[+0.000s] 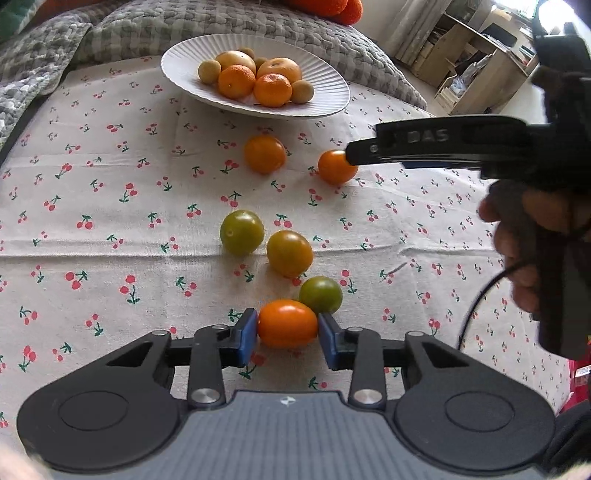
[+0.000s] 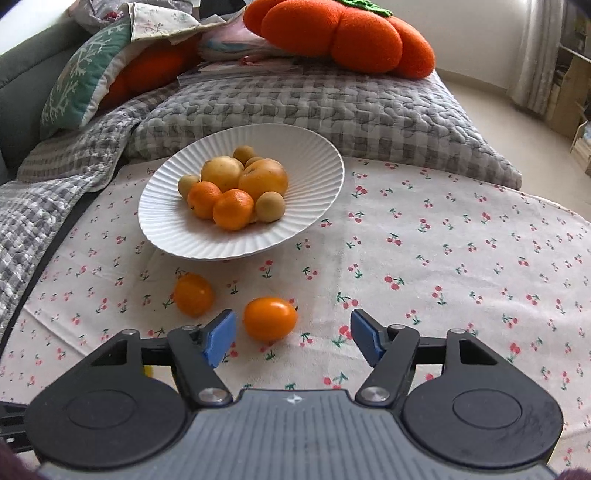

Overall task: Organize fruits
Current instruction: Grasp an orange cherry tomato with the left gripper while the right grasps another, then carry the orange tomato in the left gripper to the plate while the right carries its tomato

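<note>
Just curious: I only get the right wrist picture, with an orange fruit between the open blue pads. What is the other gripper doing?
Observer: The left gripper is closed on another orange fruit, with a pad pressing each side.
Visitor: Is any loose fruit hidden from me?
Observer: Yes, three greenish fruits lie on the cloth just beyond that gripper.

Right gripper's arm (image 1: 436,142) covers the top right side of one orange tomato (image 1: 335,168). Green tomato (image 1: 320,294) partly hidden behind the clamped orange tomato (image 1: 287,323). Hand (image 1: 524,240) cut off at right edge. Plush pumpkin (image 2: 340,33) cropped at top. Shelf (image 1: 480,55) contents too blurred to tell.
</note>
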A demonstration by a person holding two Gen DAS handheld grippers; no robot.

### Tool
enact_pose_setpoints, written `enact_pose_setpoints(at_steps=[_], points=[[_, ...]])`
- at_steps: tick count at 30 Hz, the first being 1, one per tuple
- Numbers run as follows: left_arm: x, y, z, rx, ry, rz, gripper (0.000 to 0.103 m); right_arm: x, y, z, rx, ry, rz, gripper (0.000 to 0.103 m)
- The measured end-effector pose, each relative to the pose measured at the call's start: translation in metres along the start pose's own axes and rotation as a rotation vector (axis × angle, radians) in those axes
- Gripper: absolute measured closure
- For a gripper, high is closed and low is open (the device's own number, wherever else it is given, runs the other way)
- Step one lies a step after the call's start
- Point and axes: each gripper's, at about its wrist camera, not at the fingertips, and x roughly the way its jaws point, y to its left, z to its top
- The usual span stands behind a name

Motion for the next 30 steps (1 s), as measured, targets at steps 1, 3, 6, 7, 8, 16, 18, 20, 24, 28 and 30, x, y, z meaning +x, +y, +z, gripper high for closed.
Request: enact_pose_setpoints(at_steps=[1, 3, 6, 7, 8, 16, 18, 20, 24, 28, 30], points=[[0.0, 0.0, 0.0, -0.001, 0.001, 0.0, 0.07, 0.002, 0.003, 0.0, -0.016, -0.005, 0.0, 0.043], [-0.001, 0.0, 0.0, -0.004, 0.001, 0.0, 0.07, 0.005, 0.008, 0.0, -0.049, -0.018, -0.001, 0.044], [-0.002, 0.0, 0.001, -0.006, 0.0, 0.0, 0.07, 0.01, 0.015, -0.001, -0.093, -0.027, -0.006, 0.049], [-0.002, 0.0, 0.0, -0.007, 0.001, 0.001, 0.07, 0.012, 0.016, -0.001, -0.102, -0.027, -0.009, 0.05], [-0.002, 0.0, 0.0, -0.008, 0.001, 0.001, 0.07, 0.013, 0.018, -0.002, -0.11, -0.028, -0.011, 0.052], [-0.001, 0.001, 0.002, -0.016, 0.006, -0.003, 0.07, 0.024, 0.024, -0.005, -0.16, -0.027, -0.042, 0.069], [-0.001, 0.002, 0.002, -0.019, 0.005, -0.006, 0.07, 0.023, 0.026, -0.005, -0.166, -0.027, -0.045, 0.069], [-0.001, 0.002, 0.003, -0.02, 0.003, -0.008, 0.07, 0.022, 0.028, -0.005, -0.169, -0.02, -0.041, 0.069], [-0.003, 0.001, 0.003, -0.023, -0.001, -0.012, 0.07, 0.02, 0.035, -0.005, -0.189, -0.014, -0.034, 0.069], [-0.006, 0.0, 0.004, -0.026, -0.008, -0.018, 0.07, 0.015, 0.035, -0.003, -0.179, -0.017, -0.024, 0.069], [-0.007, 0.0, 0.004, -0.027, -0.013, -0.022, 0.07, 0.014, 0.034, -0.001, -0.17, -0.017, -0.019, 0.069]])
